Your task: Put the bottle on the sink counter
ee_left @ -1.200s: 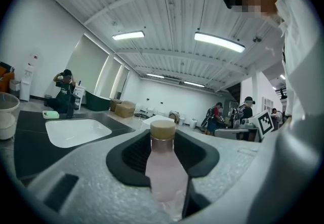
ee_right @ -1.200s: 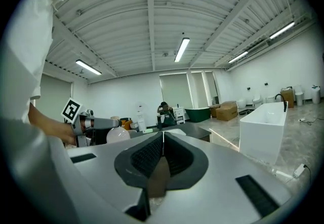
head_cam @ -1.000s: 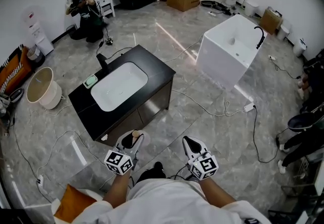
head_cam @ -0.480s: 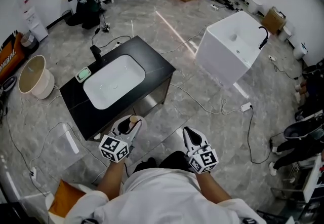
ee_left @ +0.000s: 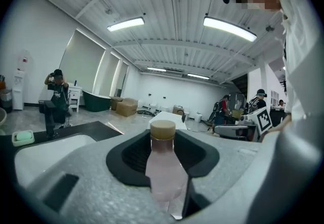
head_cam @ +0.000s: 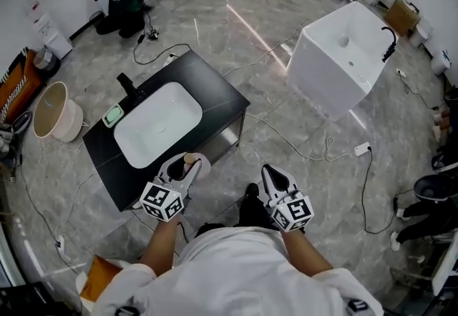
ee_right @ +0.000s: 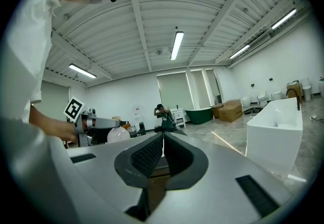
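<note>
Bottle (head_cam: pixel 189 159) in L gripper (head_cam: pixel 184 166), by sink counter (head_cam: pixel 215 96).
L jaws clamped on pink bottle, cap up, at counter's 5 o'clock edge; R gripper (head_cam: pixel 275 175) jaws together, empty, 3 o'clock of L.

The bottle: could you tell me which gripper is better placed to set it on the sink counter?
Left. The left gripper holds the pink bottle beside the black sink counter; the right gripper is shut and empty.
</note>
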`<state>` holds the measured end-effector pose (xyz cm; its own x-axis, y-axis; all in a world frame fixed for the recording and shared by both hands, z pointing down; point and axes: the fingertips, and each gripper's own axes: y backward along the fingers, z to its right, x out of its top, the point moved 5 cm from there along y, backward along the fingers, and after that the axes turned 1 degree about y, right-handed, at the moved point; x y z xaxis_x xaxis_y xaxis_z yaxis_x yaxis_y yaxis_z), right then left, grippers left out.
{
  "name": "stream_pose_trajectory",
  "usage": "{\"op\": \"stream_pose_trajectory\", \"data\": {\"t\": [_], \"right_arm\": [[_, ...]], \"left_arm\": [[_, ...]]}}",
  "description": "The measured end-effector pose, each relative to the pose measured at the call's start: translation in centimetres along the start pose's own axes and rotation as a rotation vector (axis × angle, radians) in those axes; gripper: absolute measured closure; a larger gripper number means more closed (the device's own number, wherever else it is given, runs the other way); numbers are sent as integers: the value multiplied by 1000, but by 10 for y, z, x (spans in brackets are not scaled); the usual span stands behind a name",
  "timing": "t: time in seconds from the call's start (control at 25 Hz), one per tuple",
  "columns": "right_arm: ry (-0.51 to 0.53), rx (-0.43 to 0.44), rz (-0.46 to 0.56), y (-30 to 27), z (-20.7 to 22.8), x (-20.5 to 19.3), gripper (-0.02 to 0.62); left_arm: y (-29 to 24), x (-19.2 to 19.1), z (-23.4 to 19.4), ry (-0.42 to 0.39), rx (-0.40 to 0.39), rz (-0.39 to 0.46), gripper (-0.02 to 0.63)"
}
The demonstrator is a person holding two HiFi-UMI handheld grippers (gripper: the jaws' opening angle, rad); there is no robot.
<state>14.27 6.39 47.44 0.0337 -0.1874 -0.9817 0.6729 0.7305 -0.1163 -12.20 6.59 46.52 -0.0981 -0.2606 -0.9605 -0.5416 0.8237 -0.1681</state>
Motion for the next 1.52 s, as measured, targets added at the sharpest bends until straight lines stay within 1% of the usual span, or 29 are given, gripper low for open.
{"op": "stream_pose_trajectory", "data": {"t": [0.16,0.28,0.48,0.6,0.72,0.8,0.96,1.08,1.36,1.52], "right_arm": [[-4,57,9,-34,54,22,580],[-7,104,0,-57,91,36,580],[10,192,-1,-98,142,51,580],[-12,203,6,-124,162,52,580],[-33,204,18,-147,172,57,580],[-32,220,18,-167,174,61,580],[10,272,-2,-216,180,66,580],[24,292,-16,-251,189,70,580],[64,337,-82,-336,195,73,580],[93,346,-87,-390,195,79,580]], "left_arm": [[-53,25,-7,8,47,17,456],[-85,42,-14,32,89,34,456],[-126,60,-30,78,157,73,456],[-141,63,-44,79,203,74,456],[-146,64,-59,84,238,62,456],[-150,64,-75,87,258,54,456],[-170,60,-114,106,284,47,456],[-189,58,-144,120,300,41,456],[-230,65,-219,97,325,39,456],[-253,70,-263,87,336,34,456]]}}
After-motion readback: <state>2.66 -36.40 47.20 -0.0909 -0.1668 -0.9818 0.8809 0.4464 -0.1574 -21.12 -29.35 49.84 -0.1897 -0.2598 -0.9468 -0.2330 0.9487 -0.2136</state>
